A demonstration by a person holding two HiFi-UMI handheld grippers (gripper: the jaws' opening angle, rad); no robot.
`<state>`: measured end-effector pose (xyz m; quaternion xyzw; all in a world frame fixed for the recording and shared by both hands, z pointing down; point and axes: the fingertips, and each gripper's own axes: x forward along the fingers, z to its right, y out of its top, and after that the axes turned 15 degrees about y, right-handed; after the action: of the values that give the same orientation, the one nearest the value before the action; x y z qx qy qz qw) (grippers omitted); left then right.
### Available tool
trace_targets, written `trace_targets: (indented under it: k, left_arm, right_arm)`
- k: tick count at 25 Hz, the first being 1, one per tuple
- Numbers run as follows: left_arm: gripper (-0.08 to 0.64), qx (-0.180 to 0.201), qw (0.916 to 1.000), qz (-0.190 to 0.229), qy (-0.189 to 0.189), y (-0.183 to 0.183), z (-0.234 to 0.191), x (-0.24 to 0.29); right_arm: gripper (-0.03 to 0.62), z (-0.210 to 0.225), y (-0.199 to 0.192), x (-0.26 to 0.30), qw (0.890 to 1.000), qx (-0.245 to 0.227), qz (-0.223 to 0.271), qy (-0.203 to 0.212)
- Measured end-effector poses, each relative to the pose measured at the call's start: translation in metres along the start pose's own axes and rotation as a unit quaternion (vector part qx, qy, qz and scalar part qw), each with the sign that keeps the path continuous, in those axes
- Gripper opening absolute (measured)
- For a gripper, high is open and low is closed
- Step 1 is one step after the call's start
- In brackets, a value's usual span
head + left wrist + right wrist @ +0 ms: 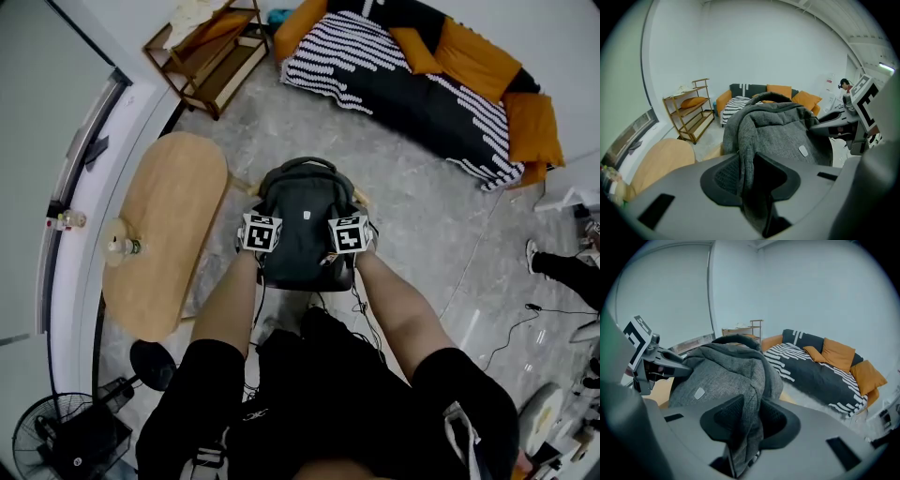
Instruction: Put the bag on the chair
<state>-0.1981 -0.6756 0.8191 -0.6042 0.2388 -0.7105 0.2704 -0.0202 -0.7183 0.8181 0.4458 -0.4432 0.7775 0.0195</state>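
Left gripper [747, 176]: pinching bag [307, 220] fabric. Right gripper [749, 420]: jaws spread, fabric loose between them. Bag stands between both, just ahead, long axis pointing away, over chair [240, 186]. We judge both hands equally near.

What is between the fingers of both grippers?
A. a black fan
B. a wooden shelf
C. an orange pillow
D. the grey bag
D: in each gripper view, a fold of the grey bag runs down between the fingers of the left gripper and of the right gripper.
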Motion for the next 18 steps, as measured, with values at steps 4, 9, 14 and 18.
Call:
trace_targets:
  k: [4,9,14,18]
  left_arm:
    - [0.100,-0.006,1.0000,-0.003,0.003,-0.001,0.001,0.010]
    - [0.101,-0.021,0.9998,0.003,0.000,0.002,-0.002,0.017]
    - [0.125,-0.050,0.9987,-0.004,0.003,-0.002,-0.005,0.005]
    - [0.212,-0.064,0.9979,-0.011,0.004,-0.003,-0.003,-0.033]
  right_arm:
    - [0.124,0.007,-0.001,0.007,1.000,0.001,0.000,-0.001]
    - [0.124,0.011,0.000,0.013,1.000,0.000,0.014,-0.005]
    - [0.124,0.001,-0.003,0.001,0.999,0.017,0.027,-0.010]
    - [0.137,-0.006,0.011,-0.040,0.997,0.068,0.046,-0.008]
